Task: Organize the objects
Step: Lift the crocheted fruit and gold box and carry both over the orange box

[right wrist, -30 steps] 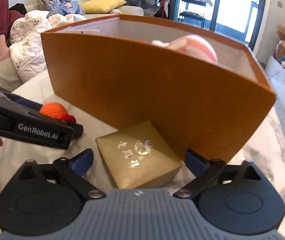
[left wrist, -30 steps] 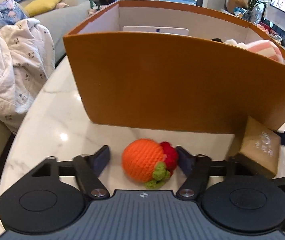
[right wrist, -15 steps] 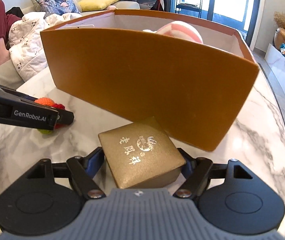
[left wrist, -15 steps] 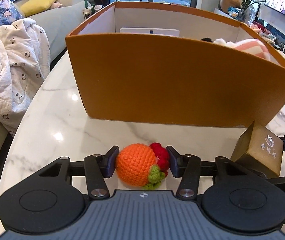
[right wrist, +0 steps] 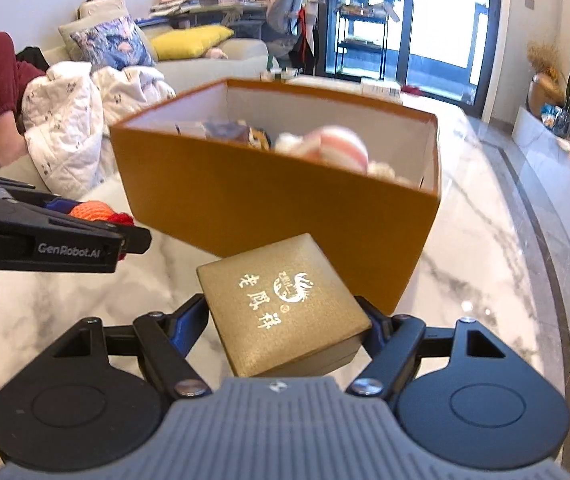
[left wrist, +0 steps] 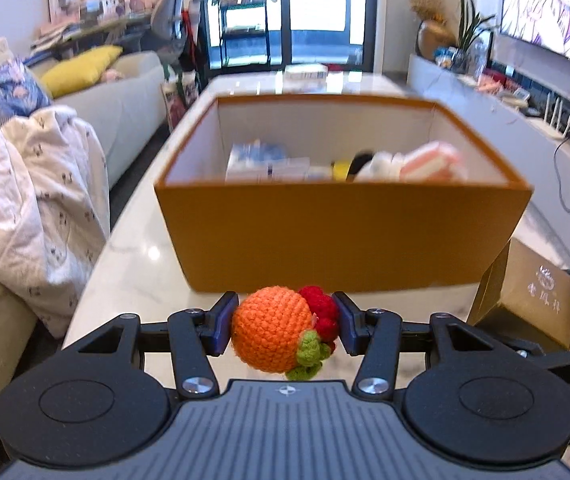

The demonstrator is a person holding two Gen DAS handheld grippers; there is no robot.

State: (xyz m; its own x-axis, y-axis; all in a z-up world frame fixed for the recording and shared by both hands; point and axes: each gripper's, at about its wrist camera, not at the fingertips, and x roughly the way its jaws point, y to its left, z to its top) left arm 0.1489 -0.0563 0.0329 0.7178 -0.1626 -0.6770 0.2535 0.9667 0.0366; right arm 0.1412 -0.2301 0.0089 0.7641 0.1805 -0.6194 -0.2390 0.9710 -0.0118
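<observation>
Standing on the marble table (left wrist: 133,264), the open orange box (left wrist: 345,236) already holds a striped soft toy (left wrist: 429,160) and packets, so it looks like the collecting place. In front of the box's near wall, the right gripper (right wrist: 285,320) clamps a gold gift box (right wrist: 285,304) by its sides. Left of that, also short of the box, the left gripper (left wrist: 283,330) pinches a crocheted orange (left wrist: 273,332), both apparently lifted clear for dropping in.
</observation>
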